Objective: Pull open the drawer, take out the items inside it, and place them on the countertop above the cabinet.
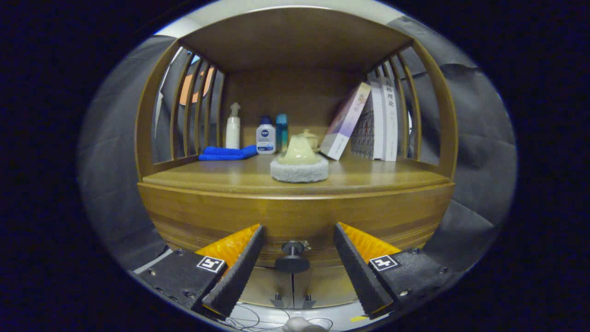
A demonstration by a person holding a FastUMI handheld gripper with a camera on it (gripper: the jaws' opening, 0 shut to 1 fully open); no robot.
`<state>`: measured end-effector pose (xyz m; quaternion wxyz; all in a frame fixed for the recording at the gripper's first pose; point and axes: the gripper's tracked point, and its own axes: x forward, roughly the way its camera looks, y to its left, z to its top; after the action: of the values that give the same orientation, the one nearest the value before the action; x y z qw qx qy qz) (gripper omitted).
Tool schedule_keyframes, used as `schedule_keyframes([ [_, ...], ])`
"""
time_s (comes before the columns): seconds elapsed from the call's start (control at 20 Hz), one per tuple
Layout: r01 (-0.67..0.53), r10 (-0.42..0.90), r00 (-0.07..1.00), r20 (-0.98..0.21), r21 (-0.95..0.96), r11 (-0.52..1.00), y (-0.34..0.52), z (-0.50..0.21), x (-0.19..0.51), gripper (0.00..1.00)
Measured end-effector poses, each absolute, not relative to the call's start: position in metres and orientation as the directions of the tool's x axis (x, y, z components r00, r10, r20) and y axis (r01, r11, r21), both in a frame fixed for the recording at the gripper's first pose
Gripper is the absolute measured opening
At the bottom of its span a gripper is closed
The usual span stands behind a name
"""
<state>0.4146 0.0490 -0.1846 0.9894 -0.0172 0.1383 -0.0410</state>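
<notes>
Drawer (pixel 295 216) sits flush in the wooden cabinet's front under the countertop (pixel 221 177), its dark round knob (pixel 292 258) between and just ahead of the gripper (pixel 297 235), whose fingers are spread wide and touch nothing. Closing off-centre could let the small knob slip out sideways, and a skewed pull might jam the drawer. Above, a pale teapot on a fluffy pad (pixel 299 169) stands near the countertop's front edge, leaving bare wood either side, with bottles (pixel 266 134), a blue cloth (pixel 228 152) and books (pixel 378 122) behind.

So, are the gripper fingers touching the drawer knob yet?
Apart. The gripper view shows the gripper open, wood visible between each finger and the drawer knob.
</notes>
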Motion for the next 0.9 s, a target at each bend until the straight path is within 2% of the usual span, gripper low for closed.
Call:
schedule_keyframes([
  [0.5, 0.005, -0.008, 0.998, -0.064, -0.048, 0.999, 0.035, -0.043, 0.281, 0.99],
  [0.9, 0.053, -0.053, 0.998, 0.029, 0.014, 0.999, -0.010, -0.002, 0.210, 0.99],
])
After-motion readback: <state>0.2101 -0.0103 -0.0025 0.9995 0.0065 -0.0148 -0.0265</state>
